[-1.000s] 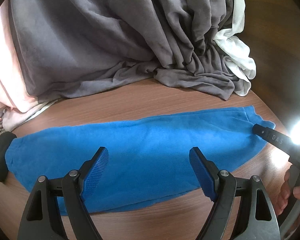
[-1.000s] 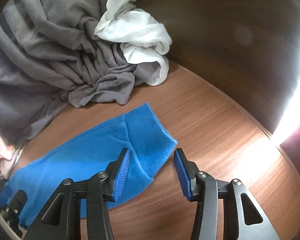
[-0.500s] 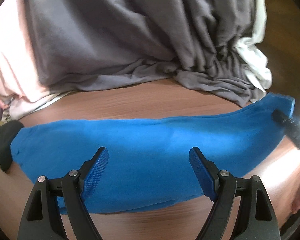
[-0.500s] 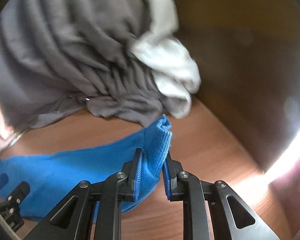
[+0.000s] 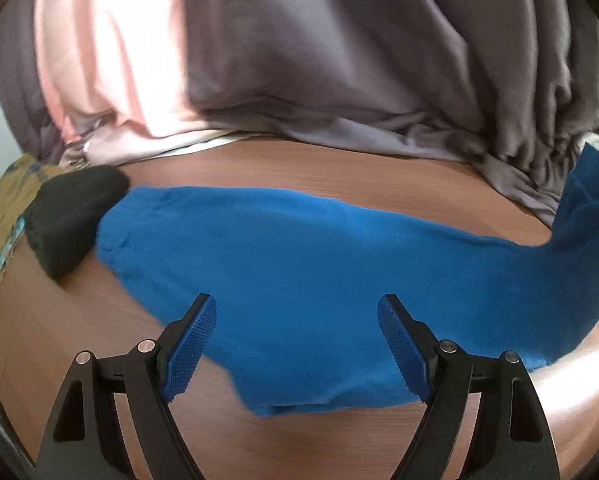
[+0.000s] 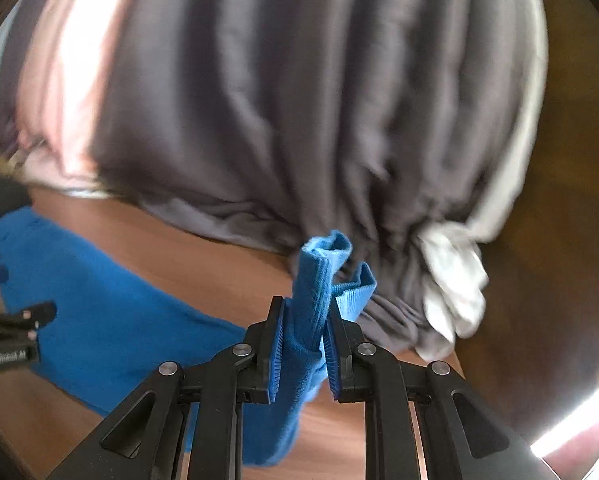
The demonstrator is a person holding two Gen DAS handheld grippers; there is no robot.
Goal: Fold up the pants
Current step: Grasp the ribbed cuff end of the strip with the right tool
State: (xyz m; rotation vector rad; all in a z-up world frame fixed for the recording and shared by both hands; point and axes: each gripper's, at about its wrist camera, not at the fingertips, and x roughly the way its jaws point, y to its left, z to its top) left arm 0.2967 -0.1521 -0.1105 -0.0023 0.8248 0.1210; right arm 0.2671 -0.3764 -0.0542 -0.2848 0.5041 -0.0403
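Blue pants [image 5: 323,280]: lay folded lengthwise in a long strip across the wooden tabletop [image 5: 299,164], one end raised off the wood at the right edge of the left wrist view.
Right tool [image 6: 302,344]: pinched the cuffed end of the pants, the fabric bunched between the blue pads and standing up past the fingertips; the cloth hung from the grip down to the tabletop.
Left tool [image 5: 297,344]: spread wide, nothing between the pads, hovering over the near edge of the pants around mid-length.
Grey cloth [image 5: 339,60]: large heap behind the pants, its hem resting on the tabletop, close to the raised end.
Pink cloth [image 5: 111,60]: part of the same heap, at the left.
White cloth [image 6: 453,280]: crumpled at the heap's right side.
Black item [image 5: 67,220]: dark soft lump touching the far left end of the pants; kind not clear.
Patterned fabric [image 5: 3,200]: at the tabletop's left edge, beside the black item.
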